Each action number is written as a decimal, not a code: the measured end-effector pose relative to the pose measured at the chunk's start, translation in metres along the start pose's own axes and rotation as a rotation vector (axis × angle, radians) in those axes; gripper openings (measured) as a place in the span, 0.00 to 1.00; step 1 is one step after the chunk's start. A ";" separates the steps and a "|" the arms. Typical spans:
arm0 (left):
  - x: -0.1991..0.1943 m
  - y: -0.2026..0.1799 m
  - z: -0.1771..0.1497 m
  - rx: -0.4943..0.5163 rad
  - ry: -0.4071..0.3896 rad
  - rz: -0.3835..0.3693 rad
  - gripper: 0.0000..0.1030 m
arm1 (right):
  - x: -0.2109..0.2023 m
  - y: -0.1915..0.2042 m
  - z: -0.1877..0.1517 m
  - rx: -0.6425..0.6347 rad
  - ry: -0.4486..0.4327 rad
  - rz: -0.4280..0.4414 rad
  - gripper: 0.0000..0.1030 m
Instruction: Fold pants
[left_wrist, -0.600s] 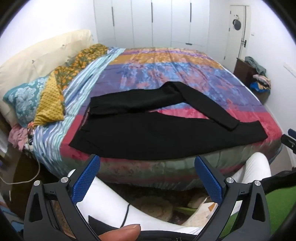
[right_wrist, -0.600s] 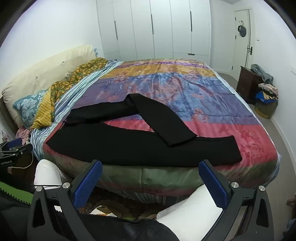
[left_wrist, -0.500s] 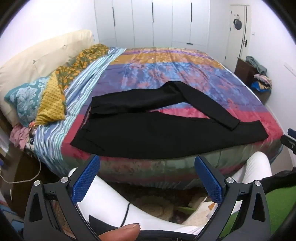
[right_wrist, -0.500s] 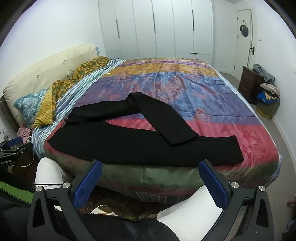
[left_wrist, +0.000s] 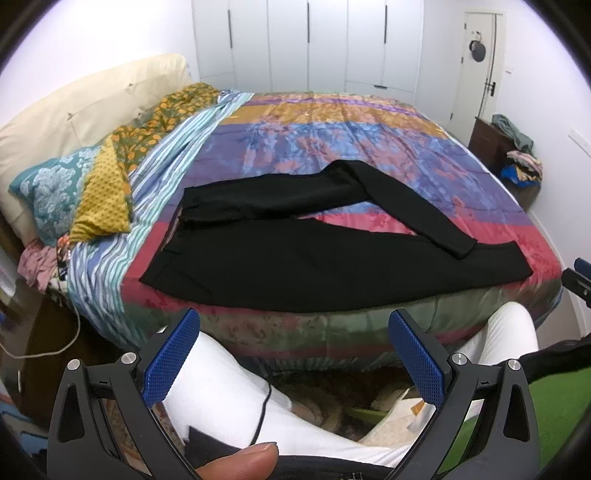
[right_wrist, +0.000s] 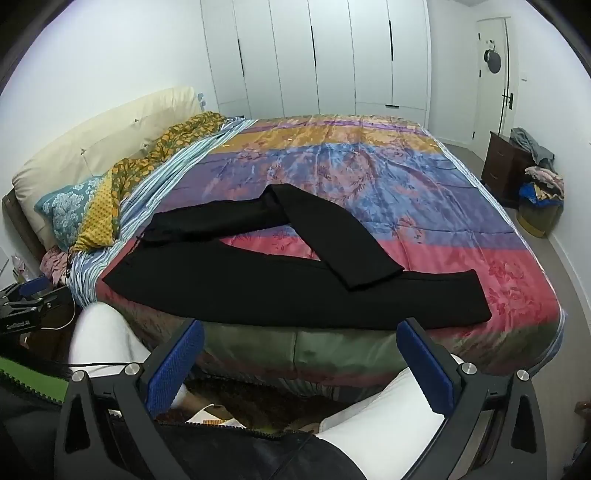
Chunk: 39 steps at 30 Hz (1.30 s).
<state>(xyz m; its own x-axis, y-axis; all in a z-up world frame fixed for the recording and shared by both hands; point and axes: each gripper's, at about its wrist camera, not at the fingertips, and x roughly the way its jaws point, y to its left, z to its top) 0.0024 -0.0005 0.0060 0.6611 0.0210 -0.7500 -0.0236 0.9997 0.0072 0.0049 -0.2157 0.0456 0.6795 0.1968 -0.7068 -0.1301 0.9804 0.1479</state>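
Black pants (left_wrist: 295, 262) lie flat along the near edge of the bed, waist at the left. The near leg runs straight to the right. The far leg bends back and crosses over the near leg. They also show in the right wrist view (right_wrist: 295, 291). My left gripper (left_wrist: 295, 347) is open and empty, held short of the bed's edge, above white-clad knees. My right gripper (right_wrist: 299, 358) is open and empty, also short of the bed's edge.
The bed has a colourful striped quilt (left_wrist: 351, 147) with pillows (left_wrist: 59, 188) and a cream headboard (left_wrist: 74, 110) at the left. White wardrobes (right_wrist: 332, 55) line the far wall. A dark dresser with piled clothes (right_wrist: 517, 166) stands at the right. A cable (left_wrist: 55, 343) hangs at the left.
Both grippers have moved slightly upward and toward the bed, so the pants sit a little lower in view. The pants have not moved.
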 end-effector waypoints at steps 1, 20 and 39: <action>0.002 -0.001 0.002 0.005 0.003 -0.006 0.99 | 0.001 -0.001 0.001 0.006 0.005 0.000 1.00; 0.036 0.002 0.006 0.015 0.088 -0.006 0.99 | 0.038 -0.003 0.011 0.052 0.103 -0.011 1.00; 0.039 0.014 0.007 -0.043 0.079 -0.004 0.99 | 0.040 0.002 0.015 0.054 0.098 -0.003 1.00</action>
<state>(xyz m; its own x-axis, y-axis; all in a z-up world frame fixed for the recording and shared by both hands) 0.0334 0.0148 -0.0183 0.6002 0.0142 -0.7997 -0.0543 0.9983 -0.0231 0.0424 -0.2062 0.0280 0.6054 0.1962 -0.7713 -0.0873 0.9797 0.1807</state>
